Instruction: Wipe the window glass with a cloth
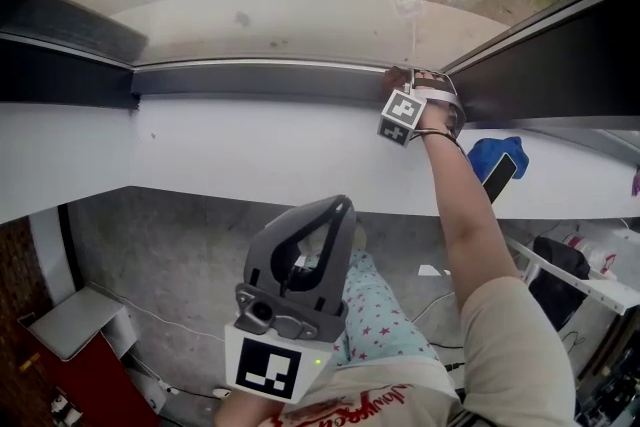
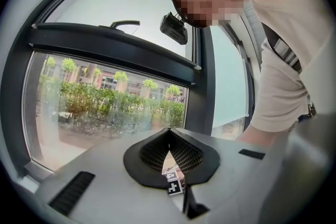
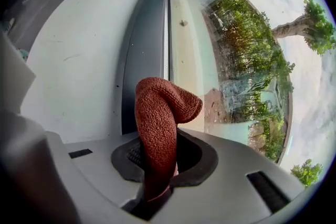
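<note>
Right gripper view: my right gripper (image 3: 157, 162) is clamped on a bunched fold of the cloth (image 3: 160, 113). Its free end flops over just ahead of the jaws, with the glass (image 3: 231, 60) at front-right. I judge it soft, light and limp, best pinched deep so wiping won't drag it out. Only the head view places this gripper at the frame (image 1: 260, 80) corner, and only the left gripper view shows my left gripper (image 2: 169, 155) closed on nothing.

Right gripper (image 3: 157, 168): the window glass (image 3: 231, 60) closes off the claw's right side. The dark frame (image 3: 144, 55) runs straight ahead, just beside the cloth (image 3: 160, 118) that fills the jaw gap. Left of the claw, the white wall (image 3: 79, 60) bounds the path.

Left gripper (image 1: 340, 210): open air ahead of the claw, well apart from the glass.
</note>
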